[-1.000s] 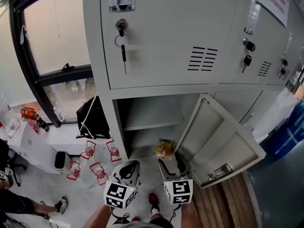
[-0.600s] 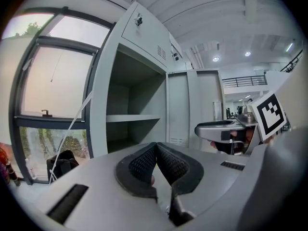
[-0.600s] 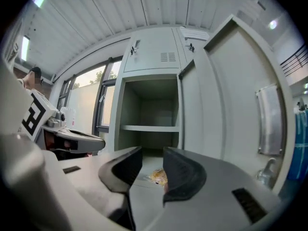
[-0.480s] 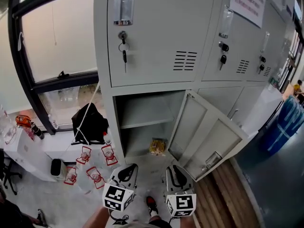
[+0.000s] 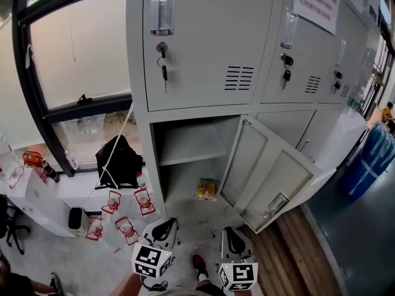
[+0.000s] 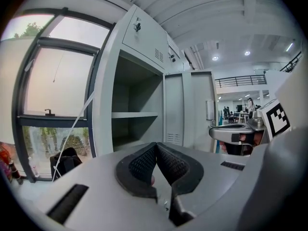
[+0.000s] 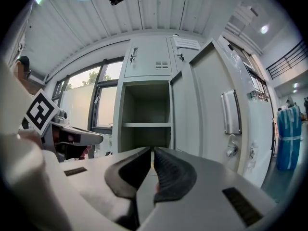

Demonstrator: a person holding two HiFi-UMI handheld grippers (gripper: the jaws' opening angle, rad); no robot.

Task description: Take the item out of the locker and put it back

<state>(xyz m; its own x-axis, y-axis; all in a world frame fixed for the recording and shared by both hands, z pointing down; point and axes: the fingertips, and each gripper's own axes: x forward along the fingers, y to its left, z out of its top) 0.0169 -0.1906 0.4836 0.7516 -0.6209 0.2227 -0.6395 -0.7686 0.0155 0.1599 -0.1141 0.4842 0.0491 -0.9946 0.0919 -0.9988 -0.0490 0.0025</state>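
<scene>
Item: a small yellow packet (image 5: 205, 189); its print is too small to read.
Where it lies: on the bottom of the open lower compartment of the locker (image 5: 203, 48), under the shelf (image 5: 185, 148) and towards the door side. It is at 1 o'clock from the left gripper and 11 o'clock from the right one, well apart from both.
Door: the door (image 5: 271, 179) is swung wide open at 3 o'clock of the packet, so the way in is free.
Left gripper: the left gripper (image 5: 164, 224) is low in the head view, its fingers (image 6: 144, 161) pressed together at the tips with nothing between them.
Right gripper: the right gripper (image 5: 231, 232) is beside it at 3 o'clock. Its fingers (image 7: 169, 171) have just been closing and now meet, pinching nothing.
Stage: a packet lying inside with both grippers empty fits either a packet waiting to come out or one already set back. The pictures do not settle which.
Handling (judged): it is probably light and soft, a thin crinkly wrapper that gives under pressure. The film may be slick, and the contents could crush.
Hold point (judged): the near edge or a sealed end seam, where the film is flat and doubled, taken with a gentle pinch.
Risk (judged): a hard squeeze across the middle could burst or crumple it, and a shallow grip on the film could slip.
</scene>
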